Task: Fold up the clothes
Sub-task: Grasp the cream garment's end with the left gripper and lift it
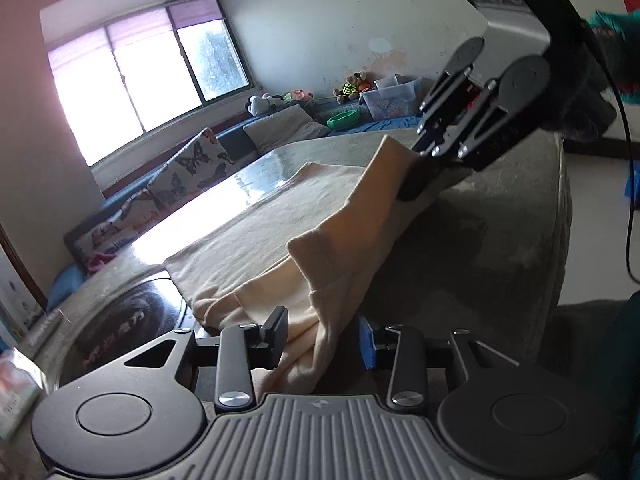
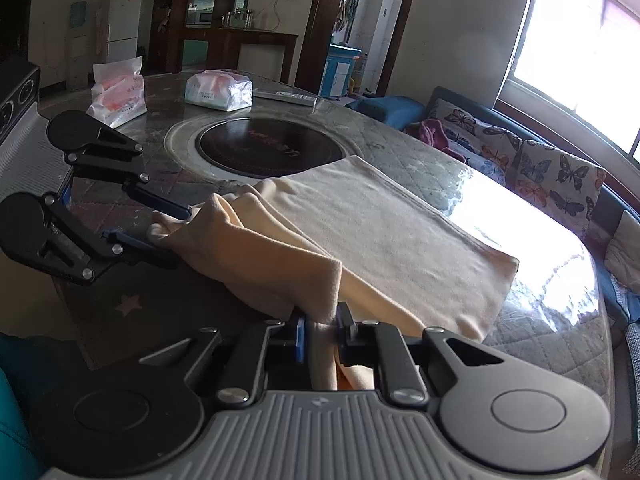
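Observation:
A cream garment (image 1: 280, 216) lies partly flat on the round table (image 1: 500, 240); it also shows in the right wrist view (image 2: 380, 220). Its near edge is lifted off the table between both grippers. My left gripper (image 1: 324, 340) has the garment's edge hanging between its fingers, which stand well apart; in the right wrist view it (image 2: 168, 232) is at the left with the cloth's corner between its tips. My right gripper (image 2: 322, 332) is shut on the other end of the lifted edge; in the left wrist view it (image 1: 424, 176) holds that end above the table.
A dark round hotplate (image 2: 272, 148) is set in the table's middle. Two tissue packs (image 2: 218, 90) and a remote (image 2: 288, 98) lie at the table's far side. A butterfly-print sofa (image 2: 540, 168) runs under the window (image 1: 152, 80).

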